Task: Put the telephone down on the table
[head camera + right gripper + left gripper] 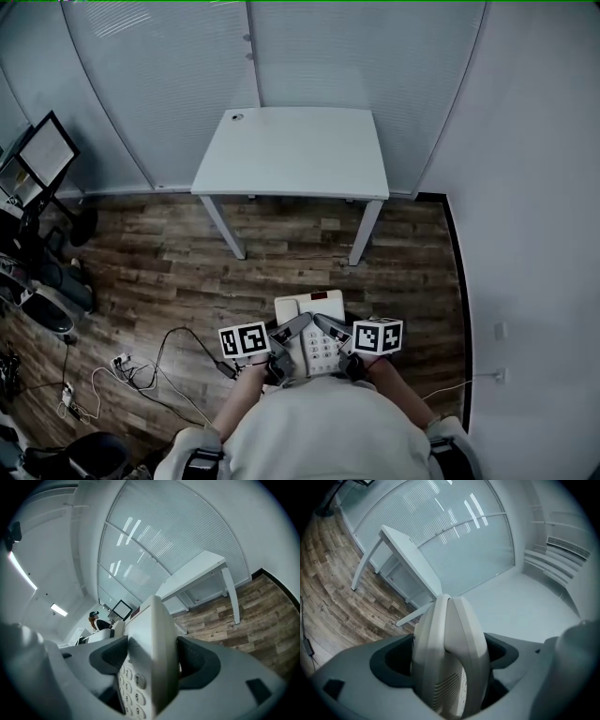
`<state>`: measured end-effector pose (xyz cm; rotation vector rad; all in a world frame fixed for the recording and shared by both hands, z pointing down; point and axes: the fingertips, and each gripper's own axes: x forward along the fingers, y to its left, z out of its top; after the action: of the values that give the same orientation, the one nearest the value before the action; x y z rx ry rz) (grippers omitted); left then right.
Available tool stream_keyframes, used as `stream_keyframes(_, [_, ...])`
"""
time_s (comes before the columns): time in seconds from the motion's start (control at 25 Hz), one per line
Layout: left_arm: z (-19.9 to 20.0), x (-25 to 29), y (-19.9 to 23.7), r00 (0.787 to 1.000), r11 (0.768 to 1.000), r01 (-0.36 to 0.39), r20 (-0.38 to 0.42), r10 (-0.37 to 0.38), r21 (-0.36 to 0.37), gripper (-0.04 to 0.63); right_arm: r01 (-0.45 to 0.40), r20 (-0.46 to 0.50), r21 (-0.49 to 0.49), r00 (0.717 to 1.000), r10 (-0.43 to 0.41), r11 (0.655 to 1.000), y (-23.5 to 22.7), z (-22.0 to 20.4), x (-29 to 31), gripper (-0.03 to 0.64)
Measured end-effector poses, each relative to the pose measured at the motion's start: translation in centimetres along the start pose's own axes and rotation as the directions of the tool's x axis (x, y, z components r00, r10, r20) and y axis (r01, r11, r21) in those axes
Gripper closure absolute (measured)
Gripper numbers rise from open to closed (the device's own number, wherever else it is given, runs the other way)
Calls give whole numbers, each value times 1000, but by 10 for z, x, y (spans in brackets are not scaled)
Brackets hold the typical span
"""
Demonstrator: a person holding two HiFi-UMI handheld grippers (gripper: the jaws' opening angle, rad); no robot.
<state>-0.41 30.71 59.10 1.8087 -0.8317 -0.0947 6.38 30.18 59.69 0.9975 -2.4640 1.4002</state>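
- Left claw (281, 349) is clamped on the left edge of the phone (314, 339). In the left gripper view, both jaws of the claw (450, 667) press the pale casing (449, 639), which stands edge-on between them.
- Right claw (342, 345) grips the opposite edge. In its own view the claw (151, 665) has both pads against the phone (150, 630), with the number keys showing just below.
- So the phone hangs in the air between the two claws, keypad up, close to the person's body and over the floor (281, 258), well short of the table (291, 155).
- That table is white with a bare top and stands on slanted legs, its far edge against a glass wall with blinds (169, 75).
- Flooring is dark wood plank, and a plain white wall (534, 187) closes the right side.
- Between the person and the table's near edge lies an open strip of floor.
- Cables (141, 370) trail across the planks at lower left, and a monitor (47, 155) stands further left, well apart from the table.
- Both forearms come in from the bottom edge and converge, with the claws pointing forward and slightly down and their marker cubes facing up.
- Far off in the right gripper view, a person (96, 620) sits beside a screen.
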Motion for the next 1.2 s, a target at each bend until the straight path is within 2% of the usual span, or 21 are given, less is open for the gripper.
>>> stream_keyframes(1.2, [-1, 40, -4, 1000, 1000, -22, 2, 22, -5, 169, -8, -16, 19, 1000, 9, 1000, -35, 18, -9, 285])
